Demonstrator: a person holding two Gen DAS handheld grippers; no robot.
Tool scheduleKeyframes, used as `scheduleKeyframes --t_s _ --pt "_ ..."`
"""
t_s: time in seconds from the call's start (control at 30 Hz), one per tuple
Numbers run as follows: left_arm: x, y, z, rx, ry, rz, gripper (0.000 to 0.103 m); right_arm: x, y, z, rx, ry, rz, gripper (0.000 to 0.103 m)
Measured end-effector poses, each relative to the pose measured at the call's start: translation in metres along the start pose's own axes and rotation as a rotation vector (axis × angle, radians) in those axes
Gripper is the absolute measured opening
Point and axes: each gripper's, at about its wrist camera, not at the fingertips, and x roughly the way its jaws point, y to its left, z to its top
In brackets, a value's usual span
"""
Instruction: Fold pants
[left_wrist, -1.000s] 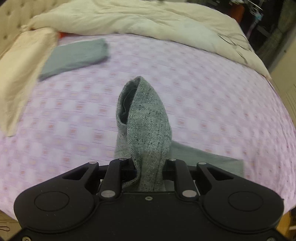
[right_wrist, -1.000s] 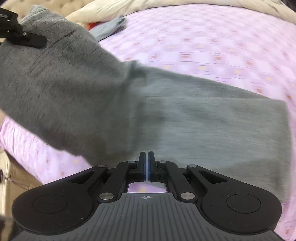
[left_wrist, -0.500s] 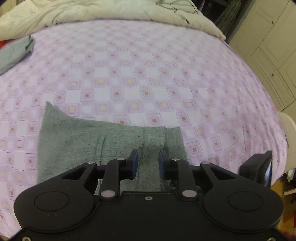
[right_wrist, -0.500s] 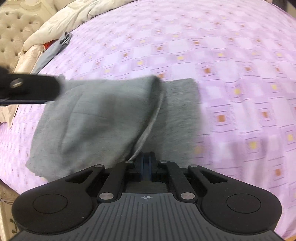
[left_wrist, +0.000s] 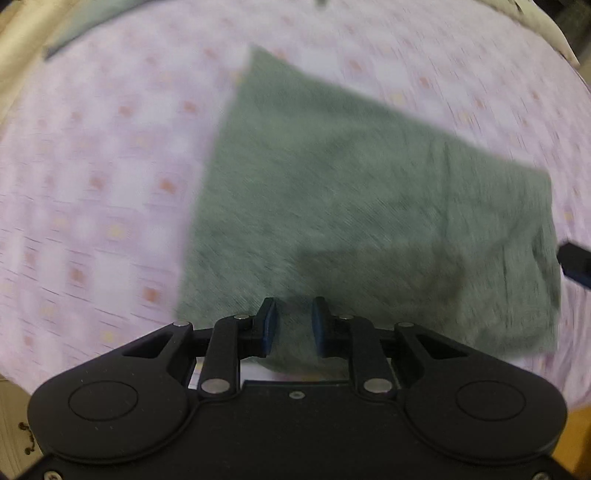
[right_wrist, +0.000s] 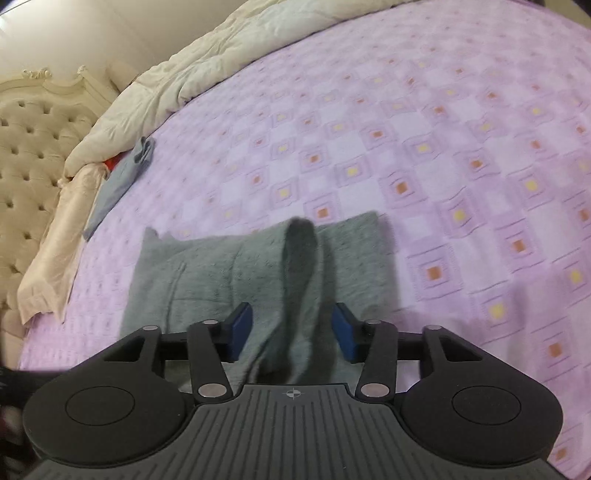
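Left wrist view, badly blurred, shows one pair of grey pants (left_wrist: 369, 206) lying folded on the purple checked bedspread (left_wrist: 92, 184), spreading ahead of the left tool (left_wrist: 293, 326) and off to its right. That tool sits low over the near edge of the cloth with its two blue pads parted and cloth showing in the gap; nothing is pinched. At the far right edge of this view one dark tip of the right tool (left_wrist: 576, 264) pokes in, just beside the pants' right side.

Right wrist view shows the same single pair of pants (right_wrist: 229, 269), one cream duvet (right_wrist: 207, 74) bunched far ahead and to the left, one tufted headboard (right_wrist: 33, 147) at far left, and one other folded grey-blue garment (right_wrist: 118, 184) well ahead and left, apart from the pants. The right tool (right_wrist: 293, 330) has its pads spread wide. A ridge of the pants stands up between them, touching neither pad as far as can be seen.

Half a second ago the right tool was clamped on a fold of the cloth; now it has let go. The left tool, parted then as well, has swung so the pants fill more of its view.
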Motion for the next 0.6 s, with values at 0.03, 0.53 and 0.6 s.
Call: scheduleKeyframes --t_s 0.03,0.53,0.6 --pt "0.001 -0.007 -0.003 0.05 -0.023 0.025 0.025 0.004 0.002 -0.001 -0.007 0.013 0.0 0.06" --pt "-0.059 0.026 -0.021 -0.007 -0.163 -0.024 0.019 -0.016 0.054 -0.019 -0.247 0.098 0.025 0.009" --pt "-0.066 0.03 -0.021 0.001 -0.189 -0.025 0.019 -0.044 0.061 -0.014 -0.288 0.036 0.05 0.009"
